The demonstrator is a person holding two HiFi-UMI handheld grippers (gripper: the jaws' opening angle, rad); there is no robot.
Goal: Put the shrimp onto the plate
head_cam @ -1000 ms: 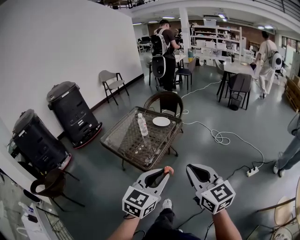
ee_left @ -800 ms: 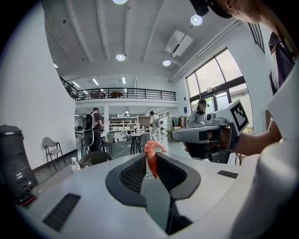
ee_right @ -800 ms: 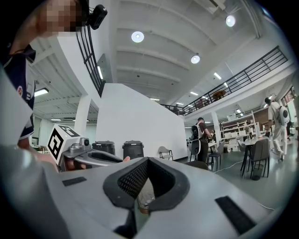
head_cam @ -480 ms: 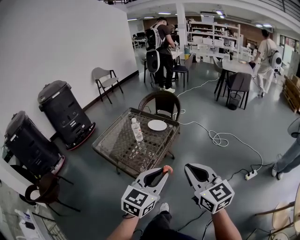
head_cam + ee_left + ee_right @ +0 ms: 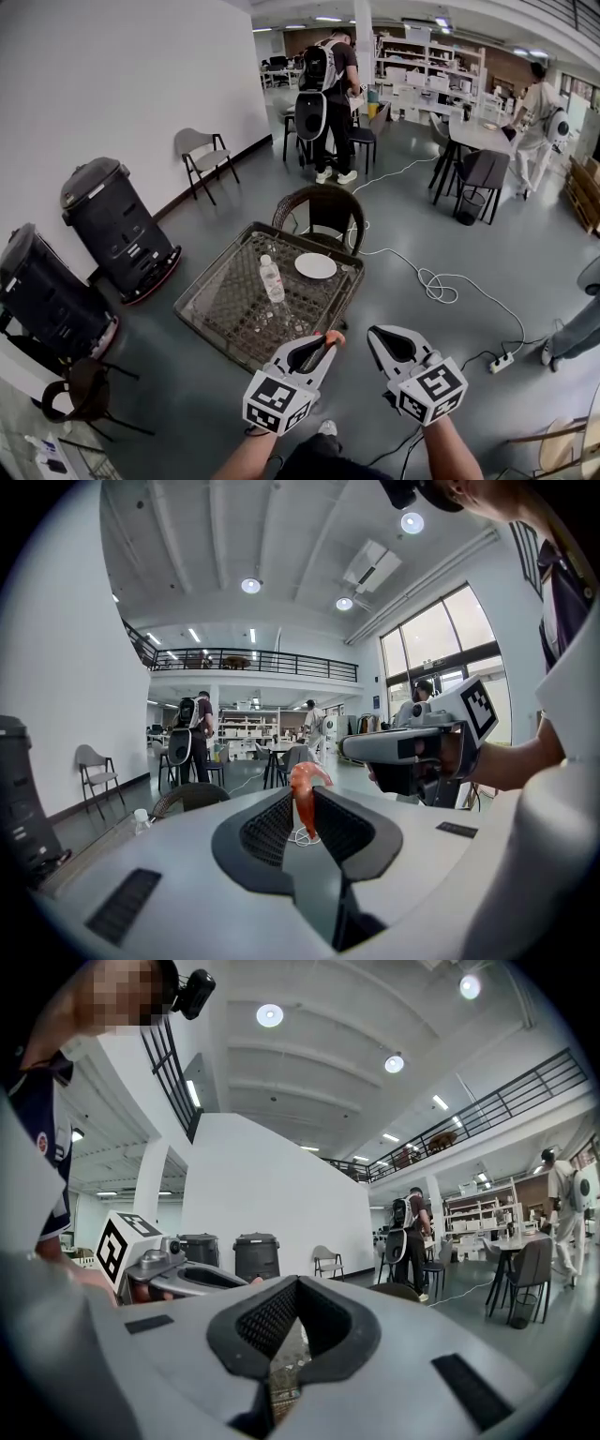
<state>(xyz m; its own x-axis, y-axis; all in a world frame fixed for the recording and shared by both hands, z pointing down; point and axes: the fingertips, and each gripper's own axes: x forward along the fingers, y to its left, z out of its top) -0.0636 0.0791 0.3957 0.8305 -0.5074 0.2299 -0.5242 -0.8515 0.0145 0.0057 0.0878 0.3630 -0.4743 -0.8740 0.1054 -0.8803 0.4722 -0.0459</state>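
The left gripper (image 5: 302,810) has its fingers (image 5: 265,829) pinched on the shrimp (image 5: 304,797). It stands upright between the pads, its curled end poking above the tips. The right gripper (image 5: 295,1316) has its fingers closed tip to tip on nothing. In the head view the left gripper (image 5: 317,352) and right gripper (image 5: 396,345) sit side by side and apart, low in the frame. The shrimp (image 5: 330,338) shows as an orange nub at the left tips.

Over the last second neither grip nor pose has altered, but the table (image 5: 208,298) has drawn nearer. Its near corner now lies just beyond the left tips, where bare floor showed before. I take this for the carry, with the person walking up; the shrimp is not yet over the plate (image 5: 316,265).

The plate lies on the far side of the table, near the far right edge. A bottle (image 5: 272,279) stands just beside it, to the left and nearer. A reach along the right side of the table looks likely to pass clear of the bottle. A chair (image 5: 324,202) sits tucked against the far edge behind the plate, so there is little room to overshoot. A cable (image 5: 437,281) trails over the floor to the right, which could catch a foot on the way in.
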